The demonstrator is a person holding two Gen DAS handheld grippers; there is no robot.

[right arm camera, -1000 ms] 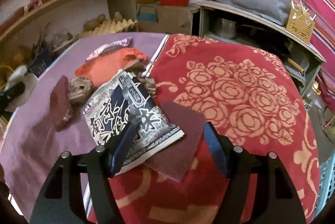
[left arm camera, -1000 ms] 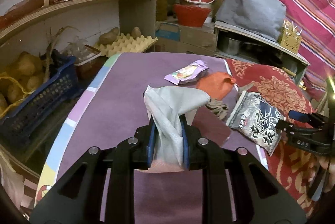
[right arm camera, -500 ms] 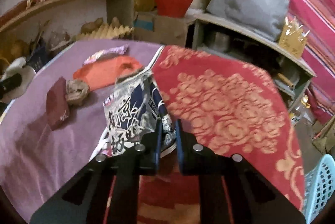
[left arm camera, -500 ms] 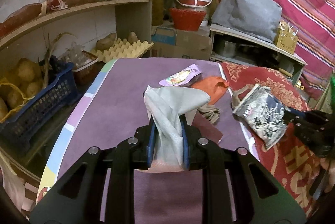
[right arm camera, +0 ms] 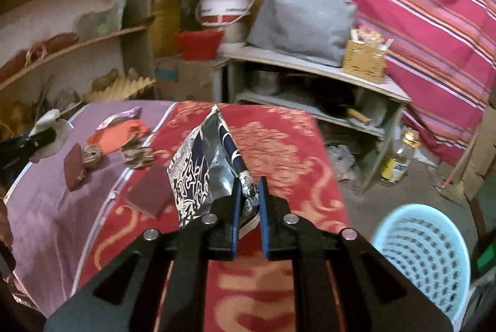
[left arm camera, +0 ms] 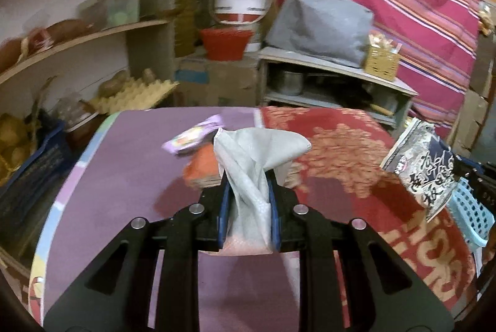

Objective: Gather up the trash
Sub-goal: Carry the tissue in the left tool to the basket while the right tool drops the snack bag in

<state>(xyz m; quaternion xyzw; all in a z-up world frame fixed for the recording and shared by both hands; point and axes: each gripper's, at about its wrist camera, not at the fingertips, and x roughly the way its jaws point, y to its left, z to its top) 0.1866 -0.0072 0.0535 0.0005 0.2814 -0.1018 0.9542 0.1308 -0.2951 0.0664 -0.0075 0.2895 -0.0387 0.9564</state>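
Left gripper (left arm camera: 248,192) and right gripper (right arm camera: 248,192) are both clamped, pointing downward.

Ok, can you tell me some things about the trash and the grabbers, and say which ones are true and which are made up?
1. The left gripper pinches a grey-white cloth. True.
2. The right gripper is empty. False: it is shut on a black and white snack bag.
3. A light blue basket stands on the floor at the right. True.
4. The orange wrapper is already in the basket. False: it lies on the purple cloth.
5. The basket is bright red. False: light blue.
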